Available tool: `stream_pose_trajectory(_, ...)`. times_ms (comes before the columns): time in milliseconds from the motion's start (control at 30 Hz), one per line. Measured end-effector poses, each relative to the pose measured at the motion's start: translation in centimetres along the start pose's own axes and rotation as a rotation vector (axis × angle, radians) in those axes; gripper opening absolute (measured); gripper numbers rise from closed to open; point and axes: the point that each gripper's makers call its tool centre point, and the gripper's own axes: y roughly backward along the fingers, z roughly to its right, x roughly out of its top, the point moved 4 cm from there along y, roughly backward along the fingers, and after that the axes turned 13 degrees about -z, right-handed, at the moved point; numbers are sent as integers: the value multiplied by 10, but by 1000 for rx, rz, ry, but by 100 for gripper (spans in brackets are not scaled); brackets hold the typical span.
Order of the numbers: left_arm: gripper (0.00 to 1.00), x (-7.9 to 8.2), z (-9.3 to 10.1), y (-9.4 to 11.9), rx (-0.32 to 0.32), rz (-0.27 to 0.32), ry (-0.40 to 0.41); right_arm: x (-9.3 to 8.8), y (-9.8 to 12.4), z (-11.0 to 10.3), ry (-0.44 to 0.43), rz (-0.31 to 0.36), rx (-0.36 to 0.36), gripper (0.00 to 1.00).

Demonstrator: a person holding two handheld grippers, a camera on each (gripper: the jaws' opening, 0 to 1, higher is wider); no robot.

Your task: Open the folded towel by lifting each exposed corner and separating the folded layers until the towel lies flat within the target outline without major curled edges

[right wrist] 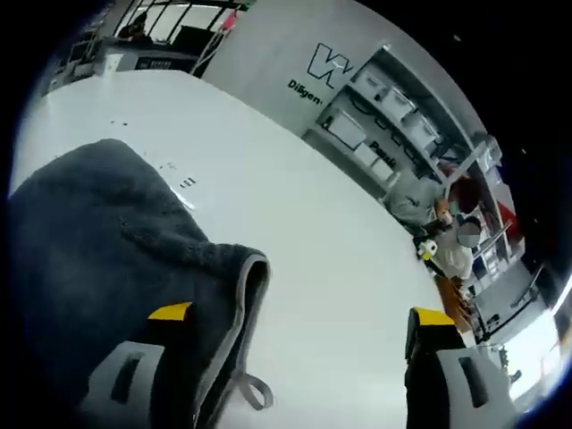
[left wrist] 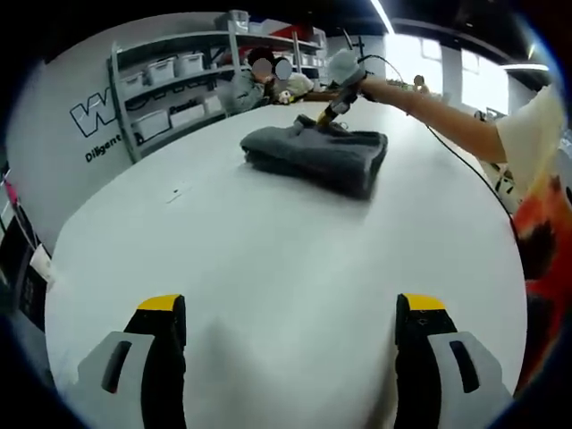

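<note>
In the left gripper view our left gripper (left wrist: 290,322) has its jaws spread wide over bare white table (left wrist: 268,259), holding nothing. In the right gripper view the right gripper (right wrist: 299,335) gapes too, one yellow-tipped finger (right wrist: 170,313) over the folded grey towel (right wrist: 98,259); can't tell if it touches. Shelving (right wrist: 393,116) stands behind, with people blurry near it.

table (left wrist: 268,259): broad, white
wall (left wrist: 54,80): grey-white, dark lettering
shelving (left wrist: 170,85): grey, holding pale bins
windows (left wrist: 447,67): bright
ceiling strip light (left wrist: 382,13): lit
</note>
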Motion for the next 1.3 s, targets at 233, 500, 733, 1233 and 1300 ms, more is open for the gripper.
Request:
stream_pose_trajectory(233,95,0,-1,0,3,-3,2,-7,29,-10,54,-16,54,99)
stream_pose_trajectory(500,95,7,4,4,-35,49,9,-9,60,-31,64,20,164,99)
stream_pose_trajectory(733,96,13,12,4,-72,86,-9,-12,91,-47,84,72,202,99)
stream_pose_trajectory(1233,96,13,16,0,-91,64,-2,-26,133,-112,133,217,400,99)
stream_pose_trajectory(1300,96,17,21,3,-87,74,-19,-31,136,-125,159,227,424,99)
